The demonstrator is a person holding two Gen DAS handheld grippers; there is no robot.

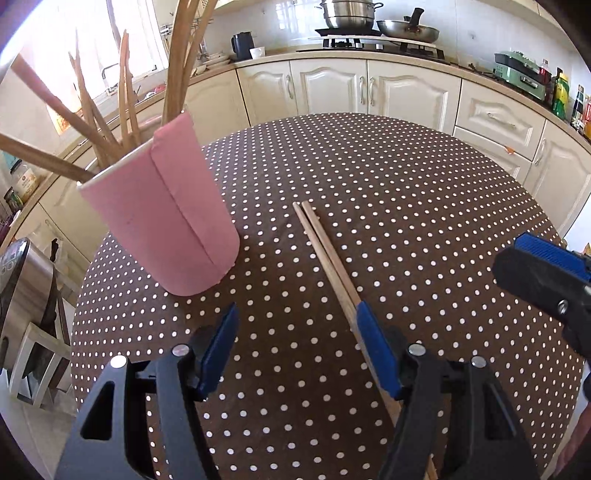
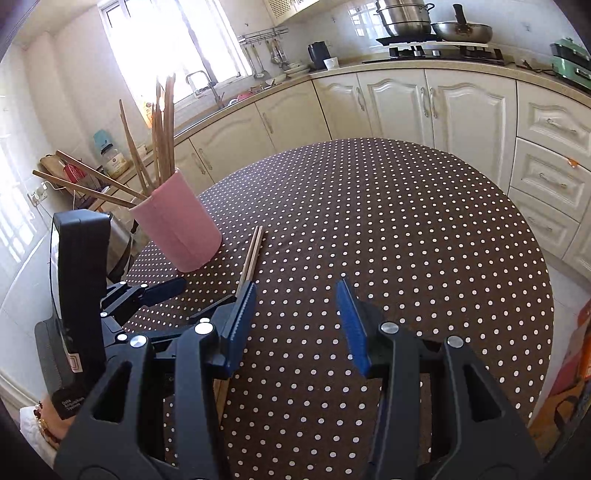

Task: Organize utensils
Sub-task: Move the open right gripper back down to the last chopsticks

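Note:
A pink cup (image 1: 166, 218) stands on the polka-dot table (image 1: 406, 206) and holds several wooden chopsticks (image 1: 125, 107). It also shows in the right wrist view (image 2: 181, 225). A pair of chopsticks (image 1: 325, 247) lies flat on the cloth to the right of the cup, also seen in the right wrist view (image 2: 253, 253). My left gripper (image 1: 297, 314) is open and empty, its right finger beside the pair's near part. My right gripper (image 2: 297, 291) is open and empty, hovering to the right of the pair; it shows at the right edge of the left wrist view (image 1: 546, 269).
Cream kitchen cabinets (image 1: 332, 88) and a counter curve behind the table. A stove with a pot (image 1: 347, 14) and pan, a kettle (image 1: 242, 44) and bottles (image 1: 561, 92) stand on the counter. A metal appliance (image 1: 26, 295) stands left of the table.

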